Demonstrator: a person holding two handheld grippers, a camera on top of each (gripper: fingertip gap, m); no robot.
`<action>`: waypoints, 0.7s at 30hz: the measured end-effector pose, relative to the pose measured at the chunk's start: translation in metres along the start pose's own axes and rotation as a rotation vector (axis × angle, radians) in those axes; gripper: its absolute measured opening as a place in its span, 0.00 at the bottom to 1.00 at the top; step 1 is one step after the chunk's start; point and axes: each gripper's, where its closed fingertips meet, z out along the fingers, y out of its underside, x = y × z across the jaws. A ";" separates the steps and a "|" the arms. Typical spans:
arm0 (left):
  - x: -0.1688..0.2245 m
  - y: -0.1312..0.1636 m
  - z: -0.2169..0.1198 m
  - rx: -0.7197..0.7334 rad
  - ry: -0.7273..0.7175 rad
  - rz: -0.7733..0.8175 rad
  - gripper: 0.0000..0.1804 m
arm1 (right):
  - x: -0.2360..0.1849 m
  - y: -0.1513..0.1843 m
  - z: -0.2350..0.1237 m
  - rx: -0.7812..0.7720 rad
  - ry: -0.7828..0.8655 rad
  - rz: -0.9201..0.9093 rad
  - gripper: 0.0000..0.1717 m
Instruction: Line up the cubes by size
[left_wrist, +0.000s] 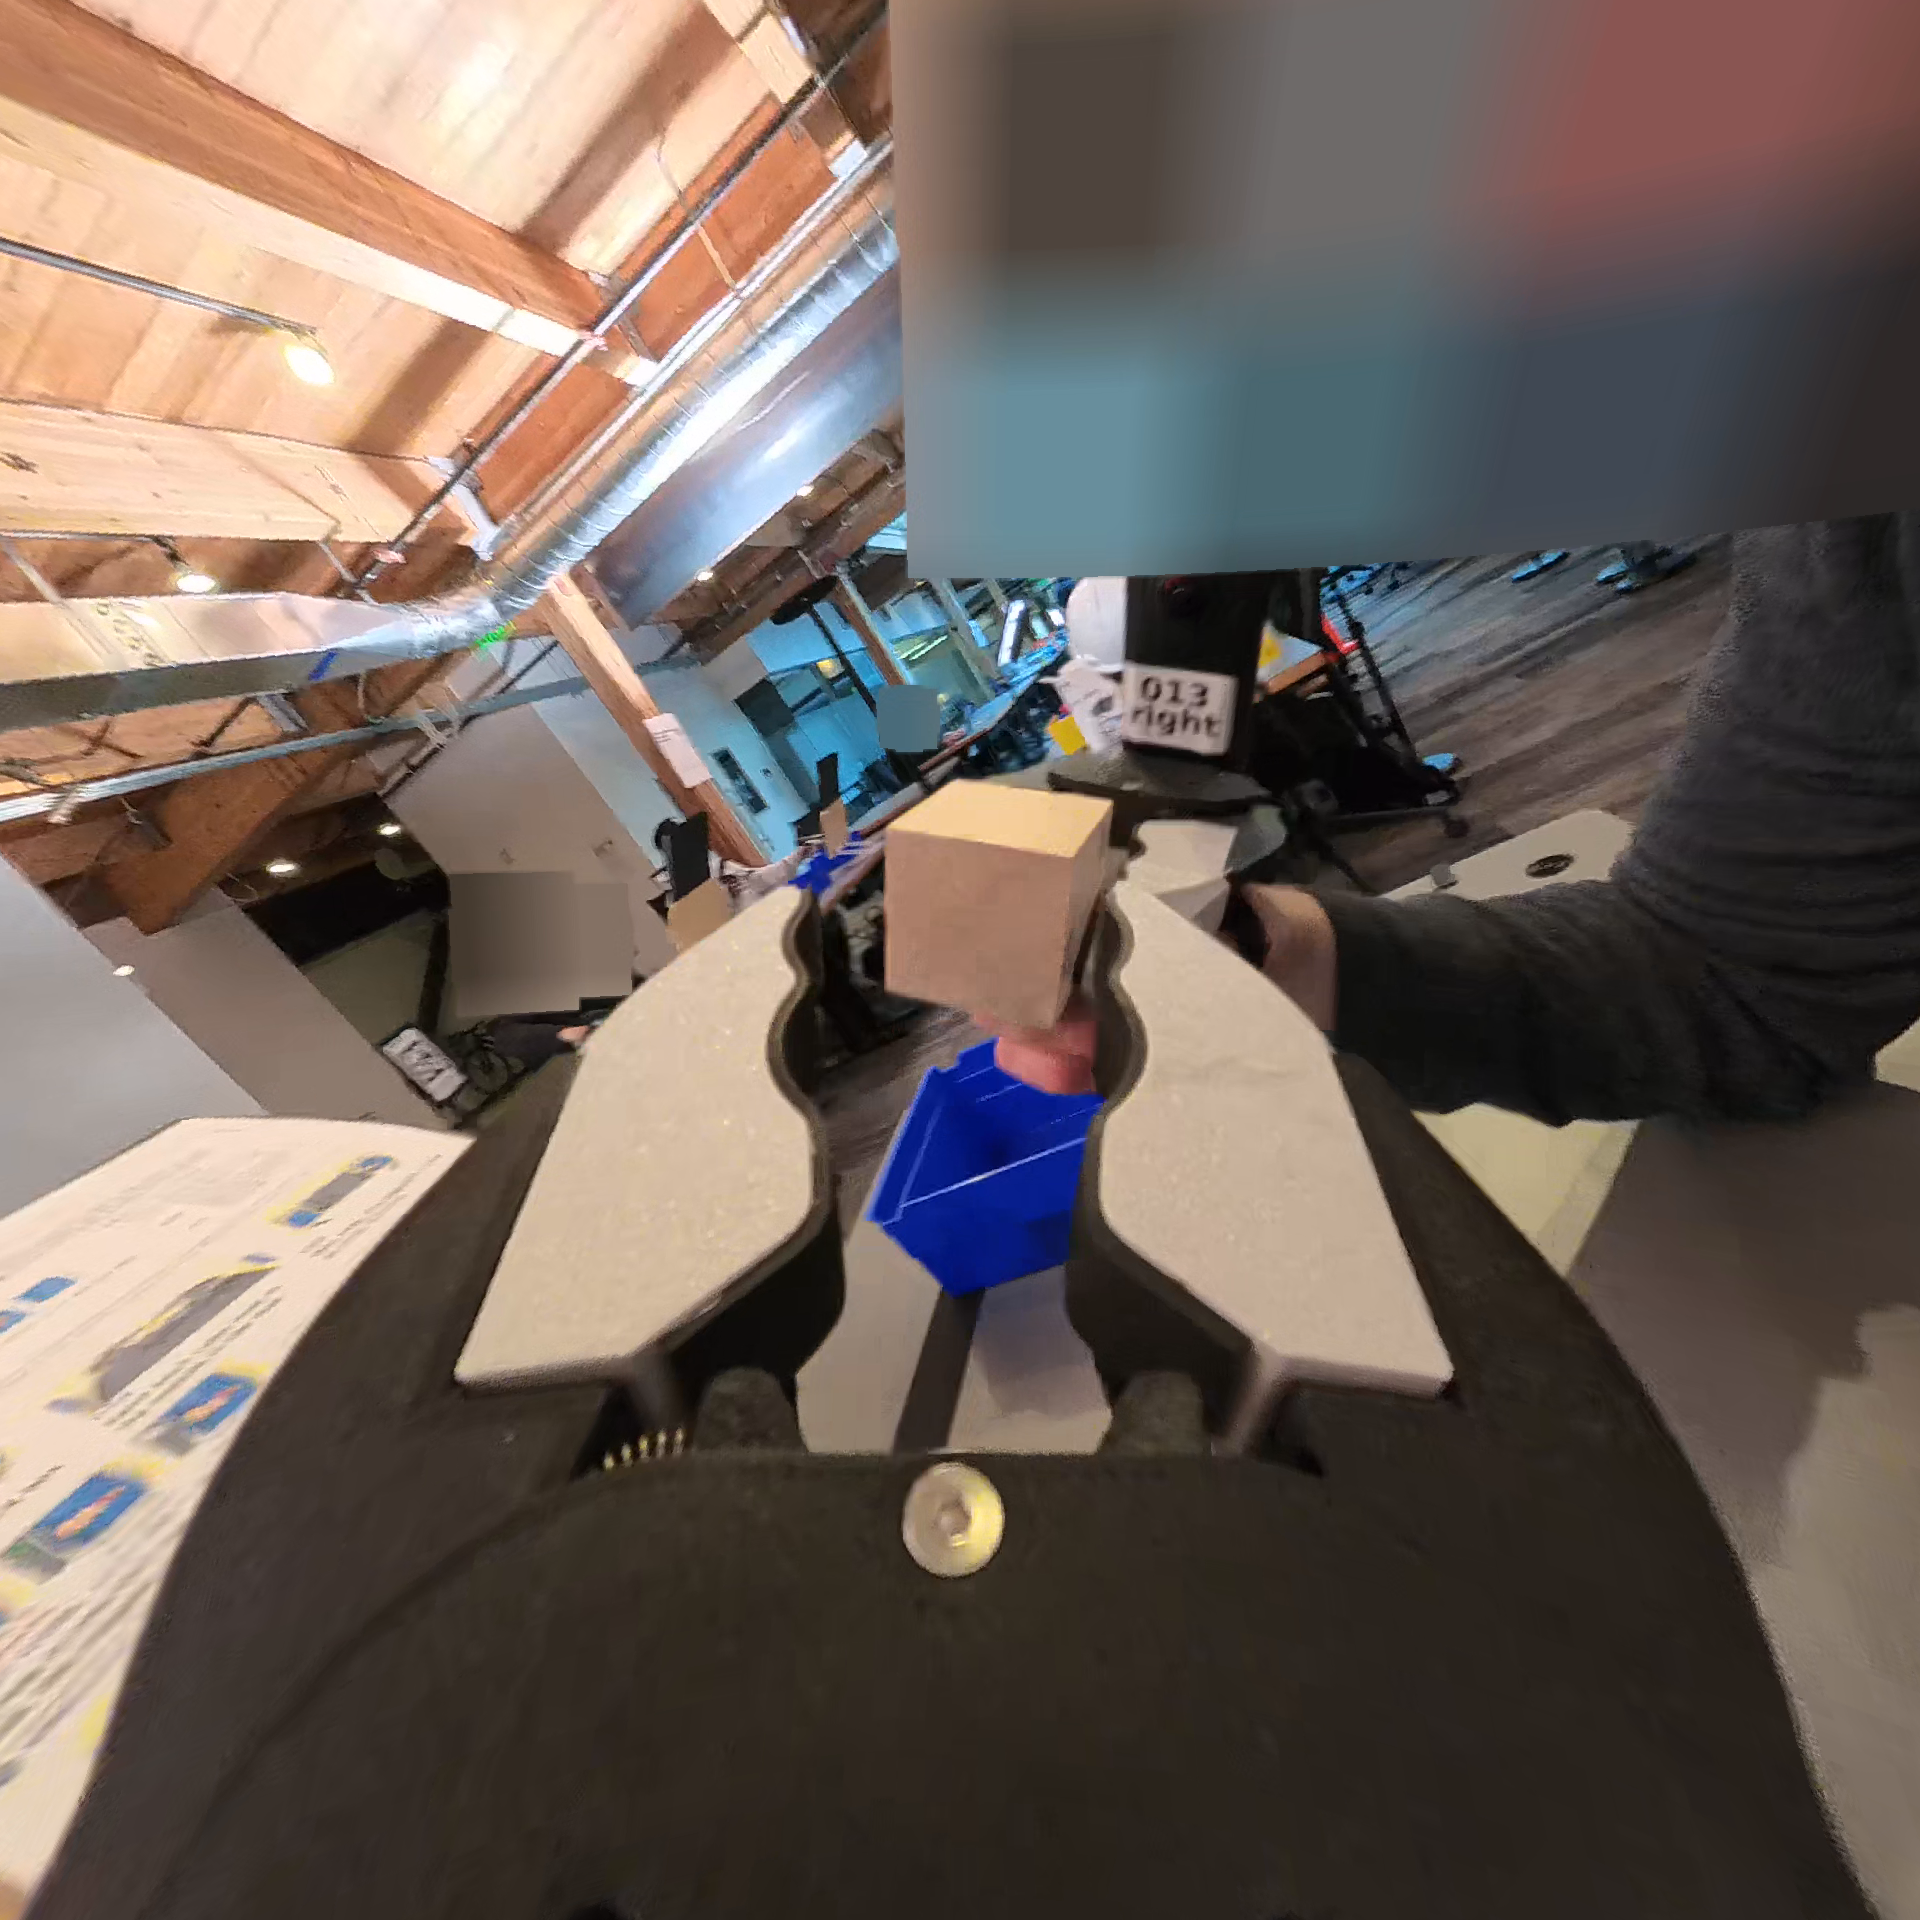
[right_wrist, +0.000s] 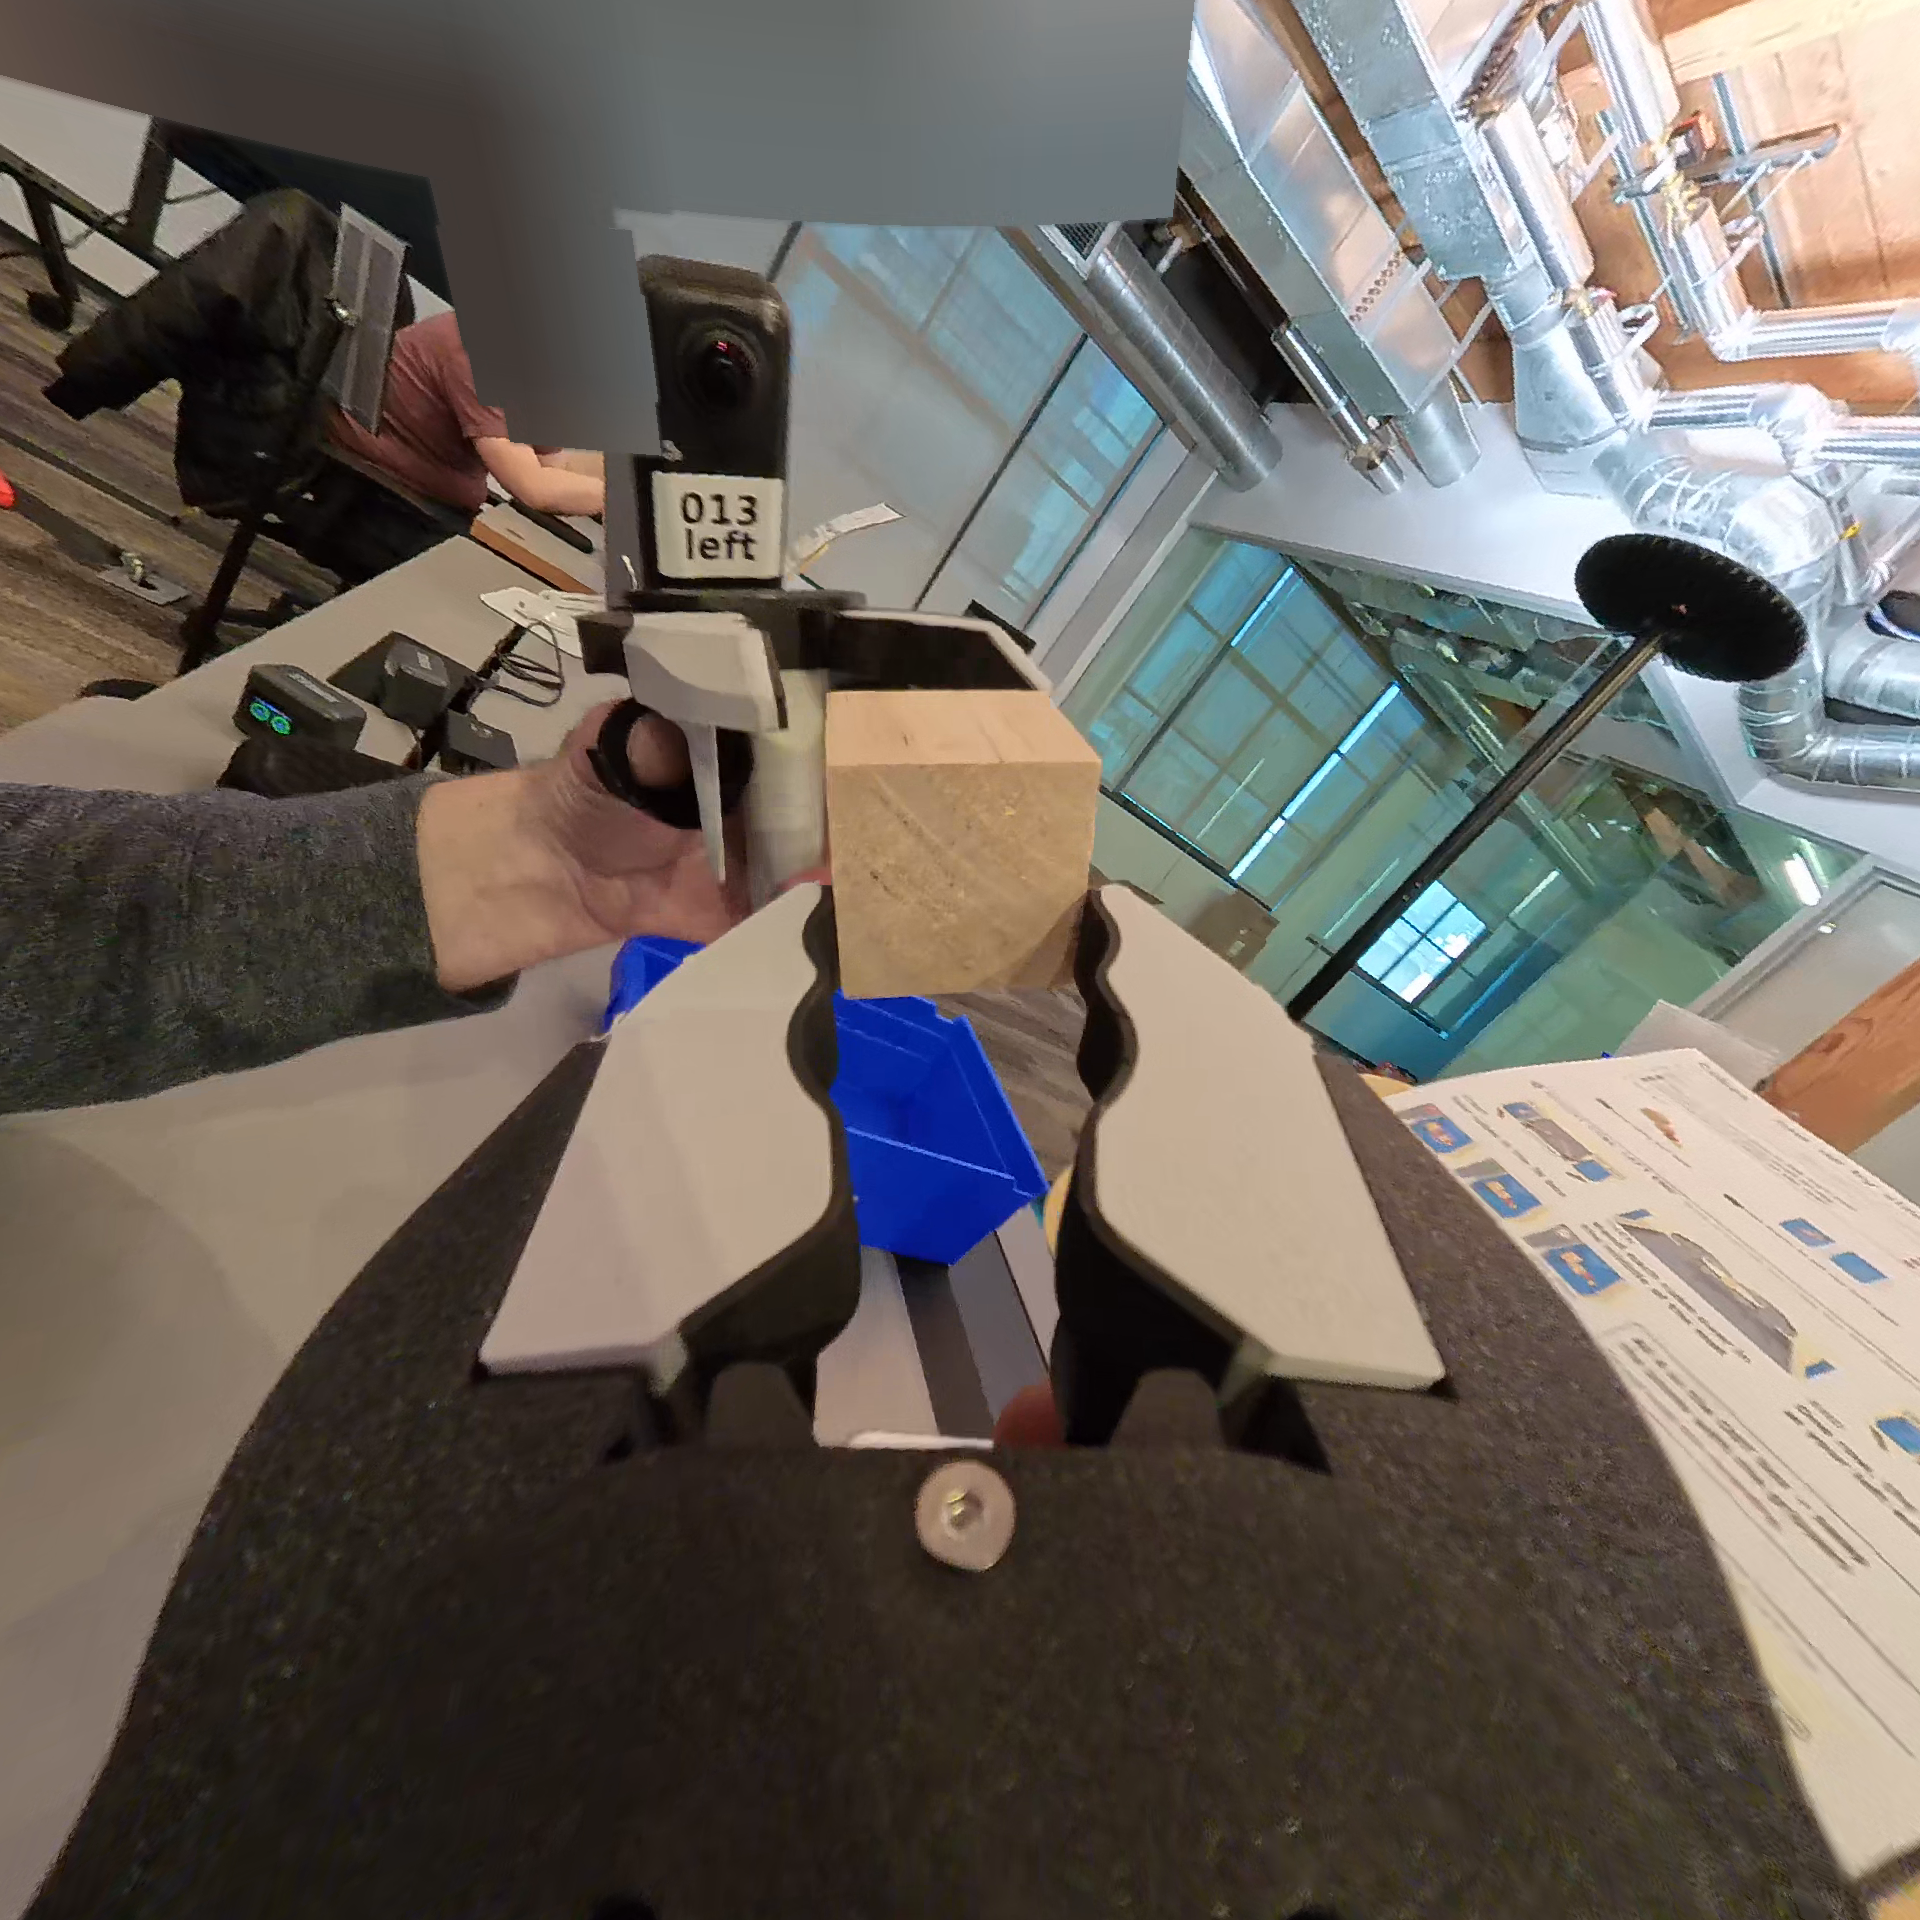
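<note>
Between my right gripper's (right_wrist: 956, 935) tips sits the cube (right_wrist: 961, 831), straight ahead of the jaws and up in the air. Its left finger (right_wrist: 727, 997) lies flat on one face. The right finger (right_wrist: 1174, 987) meets the far side near a turned edge, so I judge this gripper clamped on the cube, though slightly skewed.

My left gripper (left_wrist: 951, 925) faces it from the opposite side, and the same cube stands at its tips too. There the jaws are apart: open space shows between the left finger (left_wrist: 717, 1018) and the cube, while the right finger (left_wrist: 1184, 1018) lies just beside or touching it. So the left has no grip.

A cube has no long axis; what counts is that its faces sit a little askew to my right jaws.

Below and beyond the cube is the blue bin (right_wrist: 914, 1143), on the grey table (right_wrist: 208, 1247). Setting the cube in a row means carrying it down past the bin. The right is the hand to do it, once the left backs straight off.
</note>
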 end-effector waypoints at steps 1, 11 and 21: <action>-0.004 -0.001 -0.005 -0.011 -0.026 0.020 0.24 | 0.004 -0.001 -0.005 -0.011 0.014 -0.015 0.25; -0.023 -0.023 -0.050 -0.038 -0.136 0.101 0.01 | 0.096 0.065 -0.153 -0.532 0.264 -0.138 0.25; -0.018 -0.020 -0.048 -0.110 -0.130 0.149 0.00 | 0.115 0.223 -0.323 -1.321 -0.048 -0.020 0.25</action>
